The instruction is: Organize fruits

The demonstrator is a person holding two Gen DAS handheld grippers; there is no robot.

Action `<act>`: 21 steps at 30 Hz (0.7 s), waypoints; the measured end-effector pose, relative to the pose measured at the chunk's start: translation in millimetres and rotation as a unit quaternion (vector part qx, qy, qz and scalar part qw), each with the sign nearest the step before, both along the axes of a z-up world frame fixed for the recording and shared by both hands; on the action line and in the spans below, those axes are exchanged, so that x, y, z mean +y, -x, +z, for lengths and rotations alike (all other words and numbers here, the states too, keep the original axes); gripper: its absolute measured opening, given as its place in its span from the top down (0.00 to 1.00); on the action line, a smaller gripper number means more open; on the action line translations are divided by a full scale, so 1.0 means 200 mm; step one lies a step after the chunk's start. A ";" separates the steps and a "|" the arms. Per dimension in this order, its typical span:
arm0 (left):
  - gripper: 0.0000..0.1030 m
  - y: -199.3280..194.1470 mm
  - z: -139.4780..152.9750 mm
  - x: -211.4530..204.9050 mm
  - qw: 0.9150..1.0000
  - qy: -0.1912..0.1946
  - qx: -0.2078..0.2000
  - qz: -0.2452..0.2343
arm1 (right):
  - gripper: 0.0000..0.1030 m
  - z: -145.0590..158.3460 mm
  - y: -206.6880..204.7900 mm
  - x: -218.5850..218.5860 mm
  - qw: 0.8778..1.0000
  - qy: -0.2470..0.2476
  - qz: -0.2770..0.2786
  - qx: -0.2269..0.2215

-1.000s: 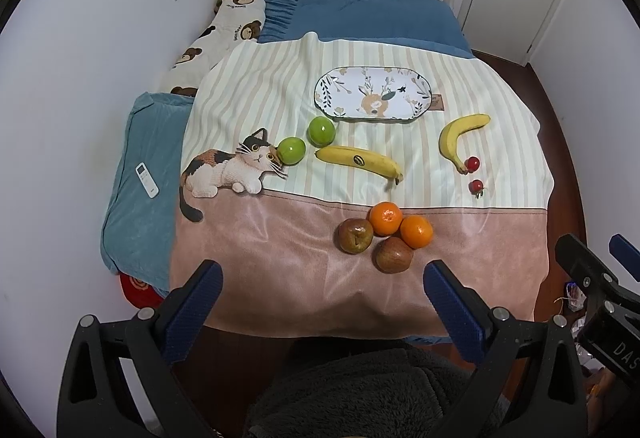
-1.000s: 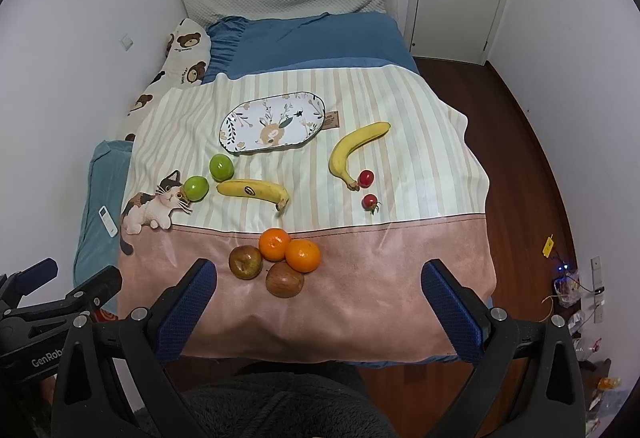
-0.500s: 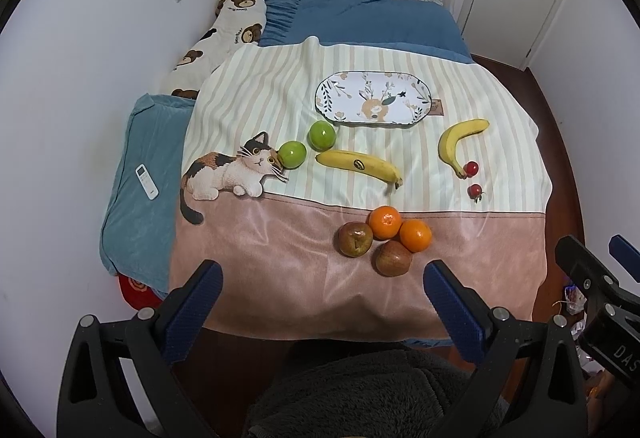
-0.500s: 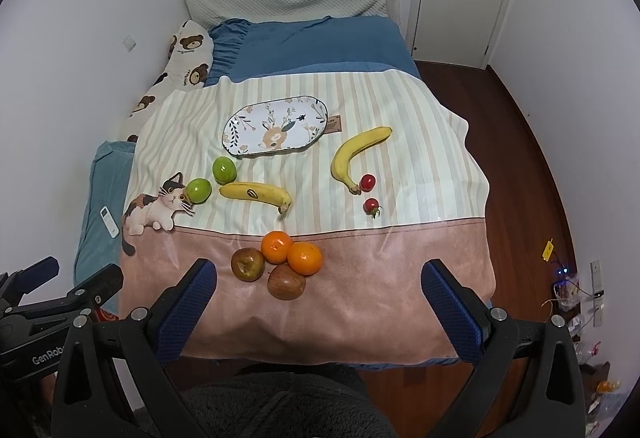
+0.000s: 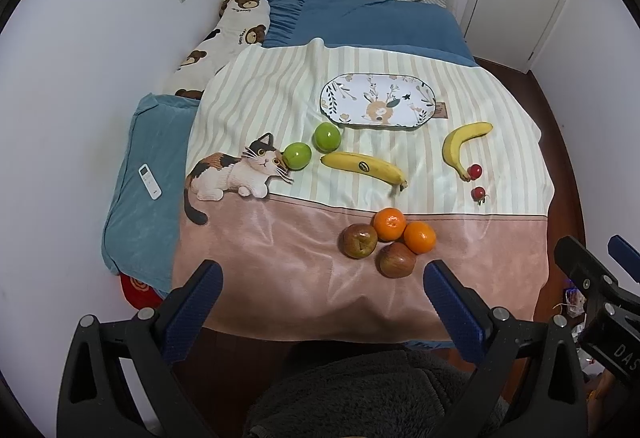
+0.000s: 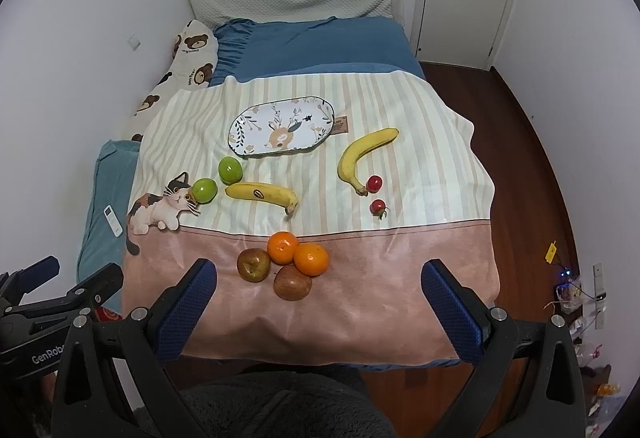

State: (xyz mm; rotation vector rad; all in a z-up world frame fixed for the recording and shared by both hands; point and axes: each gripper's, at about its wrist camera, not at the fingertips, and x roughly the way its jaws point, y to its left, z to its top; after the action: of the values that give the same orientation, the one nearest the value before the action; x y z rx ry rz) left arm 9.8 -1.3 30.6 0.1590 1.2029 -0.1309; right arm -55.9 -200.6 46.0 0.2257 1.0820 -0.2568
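I hold both tongs back at the foot of the bed, wide apart and gripping nothing: the left tongs (image 5: 322,296) and the right tongs (image 6: 318,296) each frame the near edge of the striped cream-and-pink blanket (image 5: 280,262). All the fruit lies ahead of and below the tongs, on the blanket, none of it on the oval white plate with a deer and leaf print (image 5: 378,106), which sits further up the bed.

Closest to me is a tight cluster: two round oranges (image 5: 389,224) touching each other, with two dull red-brown apples (image 5: 359,240) against them. In the left view this cluster sits right of centre, close to the right-hand finger; in the right view it sits left of centre. It lies between the two tongs, and I judge neither hand clearly nearer.

Beyond it, the yellow banana with a dark sticker (image 5: 362,167) lies with its long axis nearly crosswise to my reach, stem end toward the right. The curved yellow banana (image 5: 460,146) lies further right, its tip touching one of two small red cherry tomatoes (image 5: 475,171). Two green apples (image 5: 327,136) sit to the left, near the printed cat.

Against half a second ago, the layout is unchanged; only the view has crept slightly, the fruit sitting a touch lower in frame.
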 end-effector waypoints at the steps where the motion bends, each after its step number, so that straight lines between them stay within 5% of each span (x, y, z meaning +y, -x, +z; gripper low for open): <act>1: 0.00 0.00 0.00 0.00 1.000 0.000 0.000 0.001 | 0.00 0.00 0.00 0.00 1.000 0.001 0.000 0.000; 21: 0.00 0.02 -0.01 0.01 1.000 0.002 -0.004 0.001 | 0.00 -0.01 -0.01 0.01 1.000 0.001 0.000 0.000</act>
State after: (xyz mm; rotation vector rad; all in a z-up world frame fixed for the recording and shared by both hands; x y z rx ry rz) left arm 6.6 0.3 29.6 0.1553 1.1952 -0.1307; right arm -53.7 -198.4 44.2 0.2245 1.0823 -0.2582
